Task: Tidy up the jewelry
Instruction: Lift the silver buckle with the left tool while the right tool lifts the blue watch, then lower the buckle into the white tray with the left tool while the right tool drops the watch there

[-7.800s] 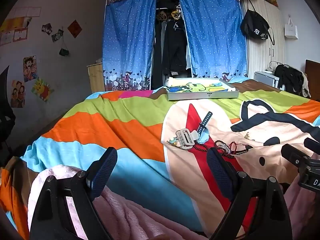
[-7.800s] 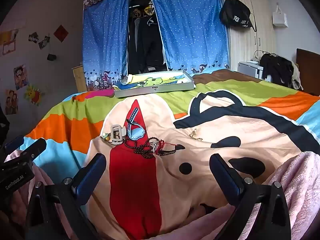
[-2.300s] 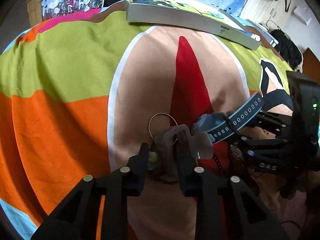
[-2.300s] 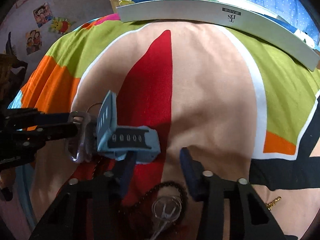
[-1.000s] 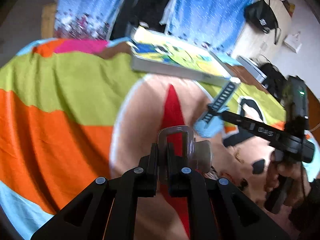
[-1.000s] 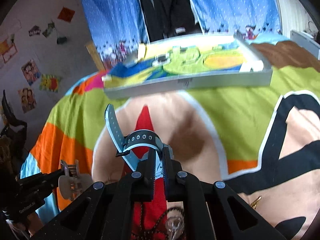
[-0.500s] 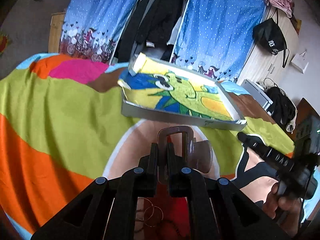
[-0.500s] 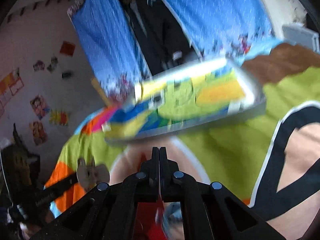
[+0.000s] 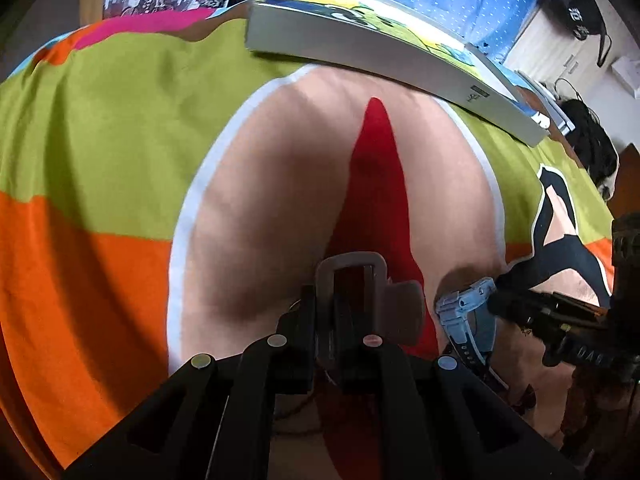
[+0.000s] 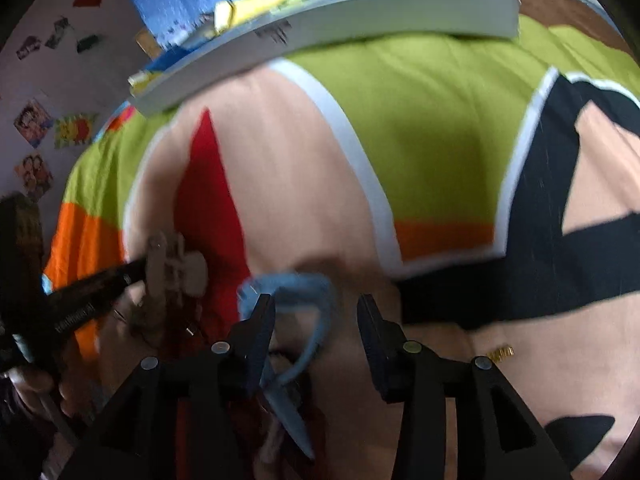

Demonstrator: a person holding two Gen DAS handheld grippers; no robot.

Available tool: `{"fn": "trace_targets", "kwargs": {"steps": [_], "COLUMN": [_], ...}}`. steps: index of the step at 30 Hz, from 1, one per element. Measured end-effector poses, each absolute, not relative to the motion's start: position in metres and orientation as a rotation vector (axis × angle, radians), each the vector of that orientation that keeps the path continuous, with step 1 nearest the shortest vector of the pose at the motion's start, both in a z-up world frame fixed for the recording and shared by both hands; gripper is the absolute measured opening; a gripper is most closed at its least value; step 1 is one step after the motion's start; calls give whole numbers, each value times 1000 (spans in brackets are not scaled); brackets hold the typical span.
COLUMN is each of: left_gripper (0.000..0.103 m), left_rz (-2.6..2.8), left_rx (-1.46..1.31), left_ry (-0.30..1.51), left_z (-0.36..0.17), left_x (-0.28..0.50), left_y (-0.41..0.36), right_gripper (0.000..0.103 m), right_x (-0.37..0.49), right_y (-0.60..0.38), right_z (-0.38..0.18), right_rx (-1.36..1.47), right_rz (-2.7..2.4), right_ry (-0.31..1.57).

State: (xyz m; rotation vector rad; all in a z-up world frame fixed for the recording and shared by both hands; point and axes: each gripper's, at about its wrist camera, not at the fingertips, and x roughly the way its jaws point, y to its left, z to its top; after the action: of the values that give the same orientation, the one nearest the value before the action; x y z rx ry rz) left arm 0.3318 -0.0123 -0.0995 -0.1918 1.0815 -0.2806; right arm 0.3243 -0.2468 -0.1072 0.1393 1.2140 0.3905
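Observation:
My left gripper [image 9: 326, 312] is shut on a beige hair claw clip [image 9: 352, 280], held low over the red patch of the bedspread. The same clip [image 10: 176, 264] shows at the left of the right wrist view. A blue watch [image 10: 296, 292] lies curled on the bedspread, just inside the left finger of my right gripper [image 10: 316, 316], which is open and not clamping it. From the left wrist view the watch [image 9: 468, 312] rests right of the clip, with the right gripper [image 9: 516, 304] touching its far side.
A grey tray [image 9: 380, 52] with a cartoon lining lies at the far end of the bed; its wall [image 10: 320, 24] also spans the top of the right wrist view. A small gold piece [image 10: 500, 353] lies at right. A hand [image 10: 36, 388] holds the left tool.
Both grippers have dropped from up near the tray to low over the bedspread. The right gripper has opened and let go of the blue watch. The left still clamps the clip.

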Motion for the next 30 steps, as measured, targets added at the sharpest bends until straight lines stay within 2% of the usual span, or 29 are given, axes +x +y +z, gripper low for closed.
{"fn": "trace_targets", "kwargs": {"steps": [7,9,10,12,14,22,30], "left_gripper": [6,6,6,6,6,5,6], "left_rz": [-286,-289,-292,-298,-306,-315,-288], "left_rx": [-220,-210,-205,-190,-176,-181,-250], "left_ry": [1099,1097,1095,1092,1090,958,739], "left_z": [-104,-104,-103,-103,-104,-79,-3], "left_x": [334,335,335,333,331,314,335], "left_y": [-8,-9,-10,-12,-15,-15,-20], "right_gripper": [40,25,23,11,7,5,5], "right_x": [327,328,329,329,329,317,341], "right_y": [-243,-234,-229,-222,-221,-229,-243], "right_z": [-120,-126,-130,-134,-131,-79,-4], "right_rx": [150,121,99,53,46,72,218], "right_rz": [393,401,393,364,350,359,367], "right_ry": [1256,1264,1269,1248,1216,954,585]}}
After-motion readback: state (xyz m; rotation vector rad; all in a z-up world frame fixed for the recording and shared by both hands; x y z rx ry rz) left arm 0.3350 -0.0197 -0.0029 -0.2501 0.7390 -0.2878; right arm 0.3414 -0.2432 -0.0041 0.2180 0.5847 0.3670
